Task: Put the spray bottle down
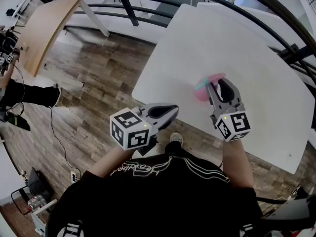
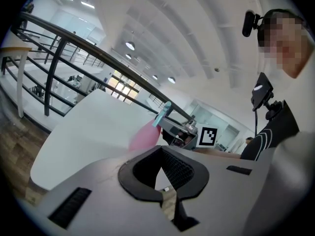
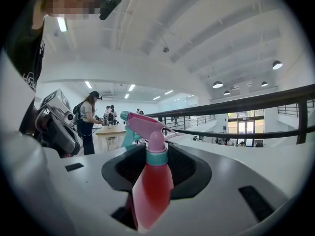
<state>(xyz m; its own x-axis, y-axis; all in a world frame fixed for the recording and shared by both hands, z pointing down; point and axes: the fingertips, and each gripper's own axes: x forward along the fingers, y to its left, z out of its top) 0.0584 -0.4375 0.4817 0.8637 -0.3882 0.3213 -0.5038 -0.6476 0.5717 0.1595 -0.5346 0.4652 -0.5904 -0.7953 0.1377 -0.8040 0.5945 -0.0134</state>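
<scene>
A pink spray bottle (image 1: 202,91) with a teal collar and nozzle sits between the jaws of my right gripper (image 1: 216,85), which is shut on its body. In the right gripper view the spray bottle (image 3: 150,191) stands upright, its pink head and teal nozzle pointing left. It is held over the white table (image 1: 237,48), near the front edge; whether its base touches the top is hidden. My left gripper (image 1: 172,109) is shut and holds nothing, at the table's front-left edge. The left gripper view shows the spray bottle (image 2: 143,134) beyond its jaws.
A black railing (image 1: 123,6) runs behind the table. A wooden table (image 1: 47,26) stands at the far left over wood flooring (image 1: 94,83). Cables and a power strip (image 1: 74,174) lie on the floor at the lower left. People stand in the distance in the right gripper view.
</scene>
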